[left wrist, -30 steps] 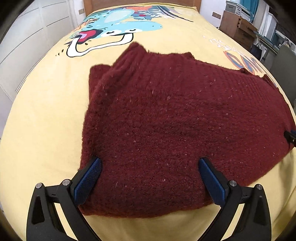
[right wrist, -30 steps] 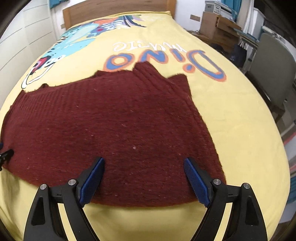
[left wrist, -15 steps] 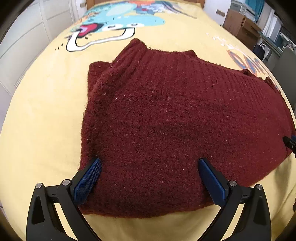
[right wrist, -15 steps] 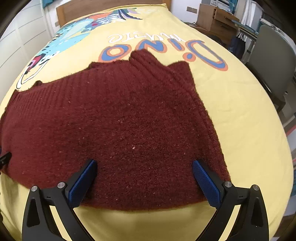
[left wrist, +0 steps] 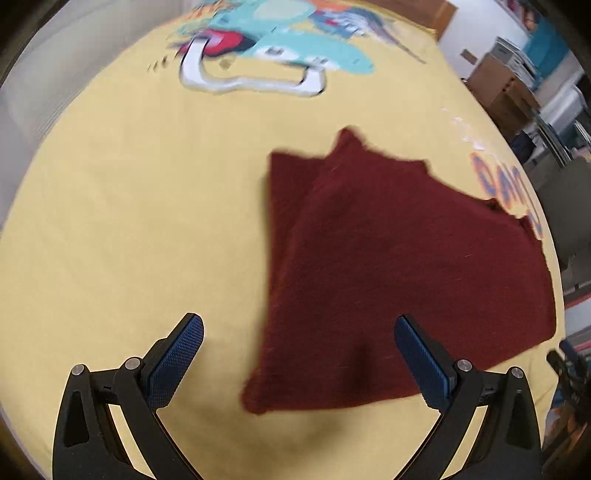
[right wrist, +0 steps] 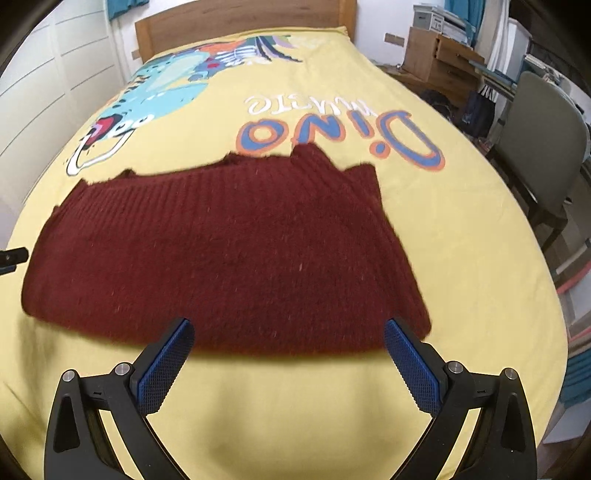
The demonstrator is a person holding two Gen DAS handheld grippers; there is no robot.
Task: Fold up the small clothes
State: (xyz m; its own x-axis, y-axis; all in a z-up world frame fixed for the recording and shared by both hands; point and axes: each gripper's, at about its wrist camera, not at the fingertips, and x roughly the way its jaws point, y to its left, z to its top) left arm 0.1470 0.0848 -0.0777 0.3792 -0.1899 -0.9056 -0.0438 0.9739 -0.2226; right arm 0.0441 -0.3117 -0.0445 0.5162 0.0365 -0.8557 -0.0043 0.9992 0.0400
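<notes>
A dark red knitted sweater (left wrist: 399, 266) lies folded and flat on the yellow bedspread (left wrist: 129, 221); it also shows in the right wrist view (right wrist: 229, 254). My left gripper (left wrist: 299, 354) is open and empty, above the sweater's near left corner, with its left finger over bare bedspread. My right gripper (right wrist: 288, 358) is open and empty, just in front of the sweater's near edge. The left gripper's tip (right wrist: 13, 256) shows at the left edge of the right wrist view.
The bedspread carries a dinosaur cartoon (left wrist: 273, 48) and "Dino" lettering (right wrist: 340, 136). A wooden headboard (right wrist: 243, 26) stands at the far end. A grey chair (right wrist: 539, 147) and wooden drawers (right wrist: 439, 55) stand to the right of the bed. White cupboard doors (right wrist: 55, 81) are on the left.
Both grippers have pulled back from the sweater. The left one has swung to the left, so the sweater now sits to the right in its view. The sweater has not moved.
</notes>
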